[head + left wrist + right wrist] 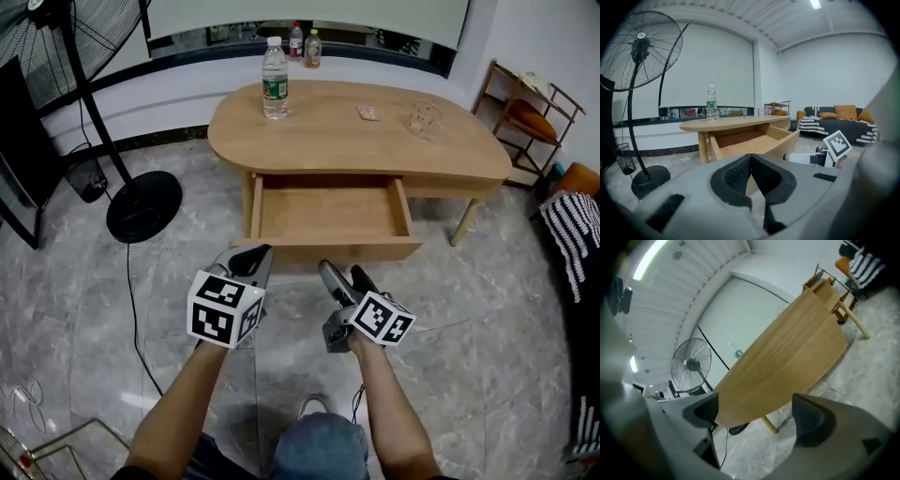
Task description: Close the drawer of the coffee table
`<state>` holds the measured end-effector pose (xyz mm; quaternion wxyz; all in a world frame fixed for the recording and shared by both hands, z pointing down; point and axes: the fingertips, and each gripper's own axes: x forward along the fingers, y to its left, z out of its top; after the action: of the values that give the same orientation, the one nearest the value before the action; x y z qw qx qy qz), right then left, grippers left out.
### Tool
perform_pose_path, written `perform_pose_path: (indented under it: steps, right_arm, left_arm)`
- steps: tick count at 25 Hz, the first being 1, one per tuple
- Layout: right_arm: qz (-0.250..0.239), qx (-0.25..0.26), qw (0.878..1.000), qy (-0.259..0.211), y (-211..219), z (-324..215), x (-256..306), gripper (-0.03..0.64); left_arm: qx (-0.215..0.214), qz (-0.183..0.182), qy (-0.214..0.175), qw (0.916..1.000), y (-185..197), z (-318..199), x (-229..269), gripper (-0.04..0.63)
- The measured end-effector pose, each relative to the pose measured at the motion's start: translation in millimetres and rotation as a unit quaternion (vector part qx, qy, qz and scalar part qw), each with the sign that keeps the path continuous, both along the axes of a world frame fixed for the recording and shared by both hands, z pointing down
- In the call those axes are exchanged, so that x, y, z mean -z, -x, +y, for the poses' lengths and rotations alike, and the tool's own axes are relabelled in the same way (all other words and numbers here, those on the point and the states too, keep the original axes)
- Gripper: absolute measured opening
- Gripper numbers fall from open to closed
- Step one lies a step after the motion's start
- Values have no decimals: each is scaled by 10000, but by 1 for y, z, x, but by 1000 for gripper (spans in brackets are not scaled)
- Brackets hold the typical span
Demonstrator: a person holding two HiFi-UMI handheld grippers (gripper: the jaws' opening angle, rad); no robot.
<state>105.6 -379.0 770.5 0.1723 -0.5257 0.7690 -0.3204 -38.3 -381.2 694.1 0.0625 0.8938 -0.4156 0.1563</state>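
The oval wooden coffee table [356,141] stands ahead with its drawer [328,250] pulled far out toward me; nothing shows inside it. My left gripper [251,258] hovers just before the drawer front's left part, its jaws shut and empty. In the left gripper view the gripper [750,161] points at the open drawer [754,140]. My right gripper [345,277] hangs just short of the drawer front's middle and is open. In the right gripper view, tilted steeply, the wide-apart pads [811,420] frame light wood [787,366] with nothing between them.
A water bottle [275,80], a glass [424,119] and a small packet [367,113] sit on the tabletop. A black standing fan [143,206] with its cable is at the left. A wooden chair [525,112] and a striped blanket [577,234] are at the right.
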Motion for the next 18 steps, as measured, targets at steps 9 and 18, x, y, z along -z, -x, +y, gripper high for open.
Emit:
perform_pose_path:
  steps: [9,18]
  right_arm:
    - [-1153,-288,9928,-155,-10,-22,-9,543]
    - [-1305,-263,9911,-55,-10,-26,-8,543]
  left_arm:
    - [150,-146,65,9998,17,-1,-11,8]
    - [194,-152,48,9997,20,-3,-8,8]
